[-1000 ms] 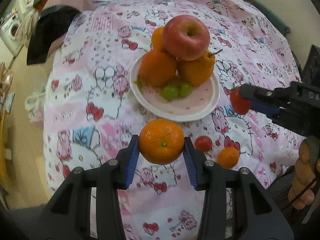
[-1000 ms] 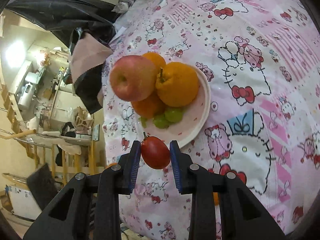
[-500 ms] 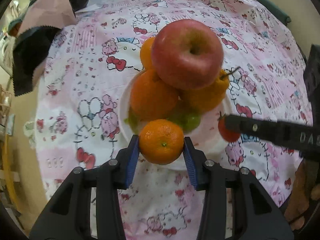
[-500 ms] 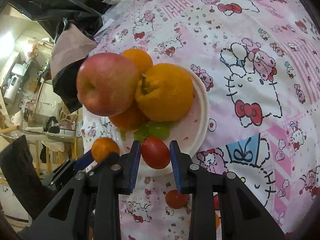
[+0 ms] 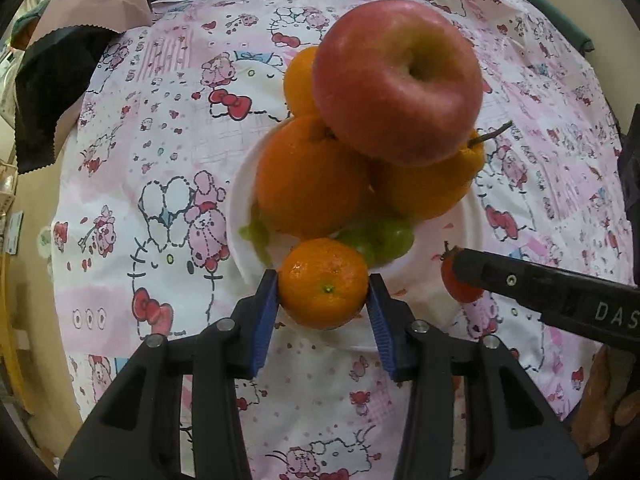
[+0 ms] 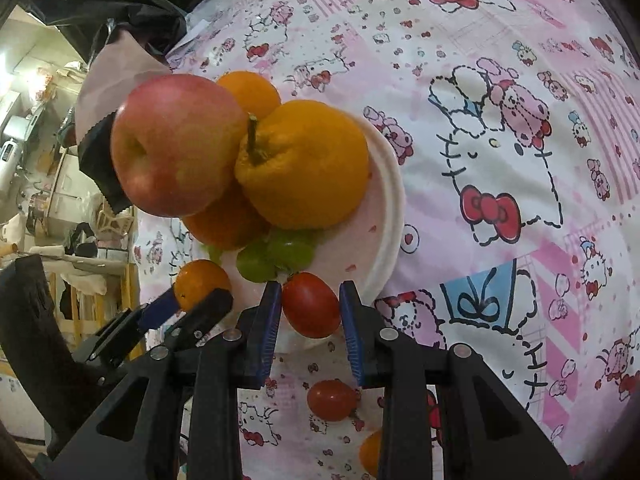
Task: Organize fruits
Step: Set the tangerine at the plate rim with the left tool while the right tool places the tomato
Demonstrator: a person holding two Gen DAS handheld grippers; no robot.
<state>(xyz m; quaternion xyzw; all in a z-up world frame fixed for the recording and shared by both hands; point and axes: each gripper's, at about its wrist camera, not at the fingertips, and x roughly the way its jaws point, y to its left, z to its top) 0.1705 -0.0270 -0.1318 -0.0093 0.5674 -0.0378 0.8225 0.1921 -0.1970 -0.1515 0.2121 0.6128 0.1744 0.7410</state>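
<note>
A white plate (image 5: 240, 200) holds a red apple (image 5: 396, 80) stacked on several oranges (image 5: 312, 176), with green grapes (image 5: 384, 236) in front. My left gripper (image 5: 323, 296) is shut on a small mandarin (image 5: 323, 288), held over the plate's near rim. My right gripper (image 6: 310, 308) is shut on a red cherry tomato (image 6: 310, 304), held at the plate's (image 6: 392, 208) near edge beside the grapes (image 6: 276, 256). The right gripper and its tomato (image 5: 456, 284) also show at the right of the left wrist view.
A second cherry tomato (image 6: 332, 400) and a small mandarin (image 6: 370, 452) lie on the pink cartoon-print tablecloth (image 6: 500, 80) below my right gripper. Black and pink cloth (image 5: 60, 72) hangs at the table's far left edge. Room clutter lies beyond the table edge.
Both grippers have moved forward toward the plate with their fruit still held. The plate and fruit pile now look much closer; mandarin and tomato are over the plate's near rim.
</note>
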